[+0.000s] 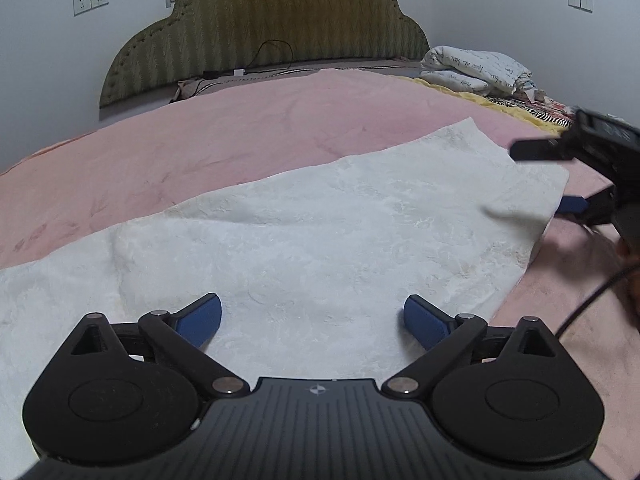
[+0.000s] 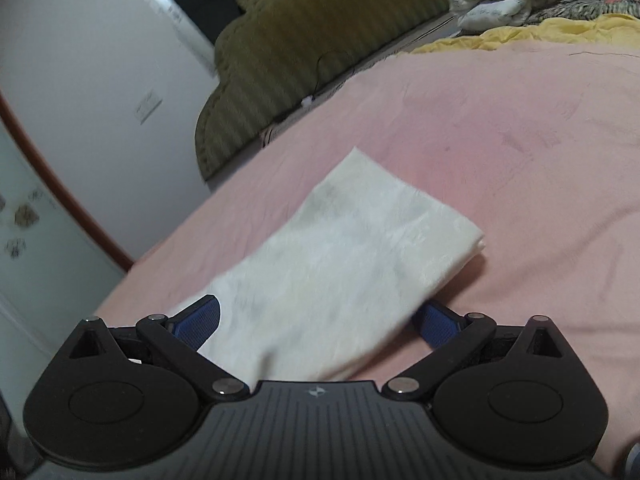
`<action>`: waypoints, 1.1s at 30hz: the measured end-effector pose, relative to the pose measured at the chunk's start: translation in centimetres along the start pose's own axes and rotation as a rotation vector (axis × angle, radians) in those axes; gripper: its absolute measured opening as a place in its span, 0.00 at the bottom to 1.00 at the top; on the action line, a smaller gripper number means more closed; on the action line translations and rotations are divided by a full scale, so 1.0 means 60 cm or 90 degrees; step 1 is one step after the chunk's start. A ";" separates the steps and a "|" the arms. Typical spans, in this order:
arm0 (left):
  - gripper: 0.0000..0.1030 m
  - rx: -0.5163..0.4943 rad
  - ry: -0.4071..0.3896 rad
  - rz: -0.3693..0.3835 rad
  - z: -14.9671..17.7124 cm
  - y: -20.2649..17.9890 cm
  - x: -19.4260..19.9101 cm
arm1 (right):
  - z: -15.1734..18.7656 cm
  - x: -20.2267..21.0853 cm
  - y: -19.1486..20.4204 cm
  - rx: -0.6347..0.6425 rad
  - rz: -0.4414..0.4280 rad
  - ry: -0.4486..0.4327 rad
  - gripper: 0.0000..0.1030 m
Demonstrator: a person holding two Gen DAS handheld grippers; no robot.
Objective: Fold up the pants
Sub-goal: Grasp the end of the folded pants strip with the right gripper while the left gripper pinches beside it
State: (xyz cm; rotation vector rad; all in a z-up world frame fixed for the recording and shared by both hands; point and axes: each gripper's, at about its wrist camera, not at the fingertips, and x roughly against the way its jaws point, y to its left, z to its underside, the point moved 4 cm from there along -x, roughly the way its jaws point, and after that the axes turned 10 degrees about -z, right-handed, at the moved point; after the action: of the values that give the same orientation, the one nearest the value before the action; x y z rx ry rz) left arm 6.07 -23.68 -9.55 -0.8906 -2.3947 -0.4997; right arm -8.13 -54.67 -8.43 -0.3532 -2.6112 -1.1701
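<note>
One pair of white textured pants (image 1: 304,232) is lying on one pink blanket (image 1: 200,148); two black grippers, left (image 1: 312,320) and right (image 2: 316,320), are hovering near; one olive scalloped headboard (image 1: 272,28) is standing far.

White pants (image 1: 320,232) lie flat across the pink blanket (image 1: 200,152); nothing stands on them. Left gripper (image 1: 312,320) spread wide just above the near part of the cloth, gap between pads unobstructed. Right gripper (image 1: 560,176) at the pants' right edge blocks approach from that side. Far of the pants, open pink blanket up to the green headboard (image 1: 272,40). Far right: folded white quilt (image 1: 476,68) and yellow bedding (image 2: 520,34), well apart from the pants.
</note>
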 end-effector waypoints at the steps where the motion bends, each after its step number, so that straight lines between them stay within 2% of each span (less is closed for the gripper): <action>1: 0.99 0.001 0.001 0.001 0.000 0.001 -0.001 | -0.006 -0.006 -0.004 -0.010 0.007 -0.015 0.97; 3: 1.00 0.010 0.007 0.007 -0.001 0.004 -0.004 | -0.015 -0.017 -0.012 -0.022 0.032 -0.044 0.73; 4: 0.99 0.016 0.010 0.013 -0.002 0.006 -0.005 | -0.019 -0.022 -0.020 -0.033 0.055 -0.046 0.40; 5: 0.98 0.022 0.012 0.018 -0.003 0.010 -0.005 | -0.022 -0.027 -0.034 -0.051 0.071 -0.046 0.20; 7: 0.93 0.046 0.014 0.027 -0.011 0.022 -0.003 | -0.023 -0.029 -0.047 -0.080 0.056 -0.049 0.17; 8: 0.92 0.074 0.012 0.034 -0.016 0.034 -0.001 | -0.023 -0.028 -0.040 -0.061 0.060 -0.047 0.15; 9: 0.92 0.116 0.009 0.048 -0.023 0.051 0.002 | -0.024 -0.028 -0.025 -0.021 0.072 -0.044 0.14; 11: 0.93 0.227 0.012 0.097 -0.035 0.092 0.004 | -0.022 -0.027 0.035 0.126 0.097 -0.033 0.12; 15: 0.94 0.493 0.101 0.267 -0.043 0.169 -0.032 | 0.021 -0.040 0.179 0.408 0.069 0.015 0.12; 17: 0.98 0.590 0.134 0.342 -0.041 0.184 -0.054 | 0.056 -0.053 0.225 0.493 0.040 0.051 0.12; 20: 1.00 0.689 0.173 0.435 -0.036 0.177 -0.086 | 0.098 -0.065 0.253 0.544 0.020 0.082 0.12; 23: 1.00 0.729 0.214 0.473 -0.035 0.156 -0.113 | 0.125 -0.066 0.263 0.543 -0.007 0.108 0.12; 26: 1.00 0.728 0.215 0.469 -0.047 0.144 -0.126 | 0.143 -0.059 0.273 0.541 -0.034 0.127 0.12; 29: 0.93 0.732 0.216 0.448 -0.058 0.149 -0.137 | 0.160 -0.053 0.288 0.555 -0.055 0.146 0.12; 30: 0.80 0.723 0.210 0.430 -0.061 0.157 -0.138 | 0.167 -0.050 0.294 0.567 -0.064 0.152 0.12; 31: 0.62 0.700 0.207 0.405 -0.065 0.164 -0.137 | 0.175 -0.048 0.299 0.576 -0.072 0.160 0.12; 32: 0.53 0.671 0.204 0.379 -0.067 0.173 -0.133 | 0.181 -0.048 0.305 0.581 -0.076 0.166 0.12; 33: 0.37 0.647 0.202 0.355 -0.068 0.181 -0.129 | 0.189 -0.050 0.311 0.588 -0.078 0.172 0.12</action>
State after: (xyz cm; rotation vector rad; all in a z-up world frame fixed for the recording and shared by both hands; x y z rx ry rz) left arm 19.85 -21.76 -9.27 -0.8259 -1.6368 0.6884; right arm -0.83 -34.41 -3.83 0.1491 -2.6086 0.0527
